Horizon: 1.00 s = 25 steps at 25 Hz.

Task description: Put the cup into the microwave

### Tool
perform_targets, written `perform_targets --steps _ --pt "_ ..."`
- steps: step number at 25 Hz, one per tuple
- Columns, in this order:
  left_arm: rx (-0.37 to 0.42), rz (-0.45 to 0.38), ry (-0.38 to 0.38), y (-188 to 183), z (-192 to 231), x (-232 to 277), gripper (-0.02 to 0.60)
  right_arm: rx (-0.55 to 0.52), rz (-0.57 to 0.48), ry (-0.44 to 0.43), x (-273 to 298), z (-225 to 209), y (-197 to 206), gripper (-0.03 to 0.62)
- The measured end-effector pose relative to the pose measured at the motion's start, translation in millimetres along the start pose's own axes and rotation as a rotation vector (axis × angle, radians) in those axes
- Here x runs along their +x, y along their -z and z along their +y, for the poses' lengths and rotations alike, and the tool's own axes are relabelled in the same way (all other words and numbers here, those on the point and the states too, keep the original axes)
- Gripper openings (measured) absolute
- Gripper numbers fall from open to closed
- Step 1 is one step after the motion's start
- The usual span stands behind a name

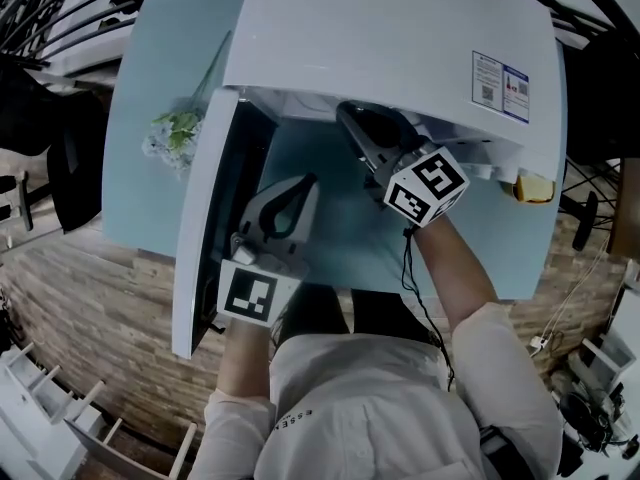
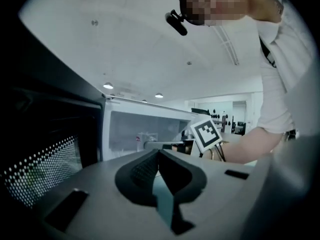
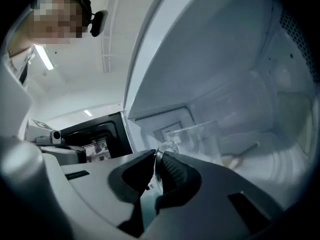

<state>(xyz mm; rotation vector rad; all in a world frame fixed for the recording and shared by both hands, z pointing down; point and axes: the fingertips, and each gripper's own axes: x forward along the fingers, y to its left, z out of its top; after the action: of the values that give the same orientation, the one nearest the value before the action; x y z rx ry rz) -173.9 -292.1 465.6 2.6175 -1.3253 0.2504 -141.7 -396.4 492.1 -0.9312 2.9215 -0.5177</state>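
Right gripper (image 3: 157, 156) nipped clear cup (image 3: 200, 141) by edge inside microwave (image 3: 225, 59); slick glass might slip, tip; left gripper (image 2: 157, 154) closed, empty

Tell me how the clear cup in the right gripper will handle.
The cup looks clear and hard: probably rigid, slippery, maybe breakable. The right hand-held gripper pinches only one side, so it may pivot. No liquid shows, so likely light.

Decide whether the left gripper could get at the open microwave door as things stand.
Probably yes. The left gripper hangs beside the open microwave door with nothing seen between them; the right gripper holds the cup off inside the cavity.
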Motion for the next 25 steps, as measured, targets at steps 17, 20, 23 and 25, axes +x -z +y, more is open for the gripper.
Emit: perform_targets --steps 17,20,23,25 --pt "-0.042 0.007 0.0 16.9 6.7 8.3 0.003 -0.008 -0.008 0.028 13.1 -6.0 18.9 0.04" --pt "-0.046 0.016 0.004 20.3 5.5 9.1 0.003 -0.026 -0.011 0.039 10.0 -5.5 21.6 0.061" --pt "-0.056 0.015 0.002 21.4 5.7 9.3 0.003 -0.063 0.009 0.041 8.7 -3.9 23.2 0.106" --pt "-0.064 0.01 0.002 21.2 4.5 9.5 0.003 -0.097 0.021 0.056 5.1 -5.2 22.8 0.118"
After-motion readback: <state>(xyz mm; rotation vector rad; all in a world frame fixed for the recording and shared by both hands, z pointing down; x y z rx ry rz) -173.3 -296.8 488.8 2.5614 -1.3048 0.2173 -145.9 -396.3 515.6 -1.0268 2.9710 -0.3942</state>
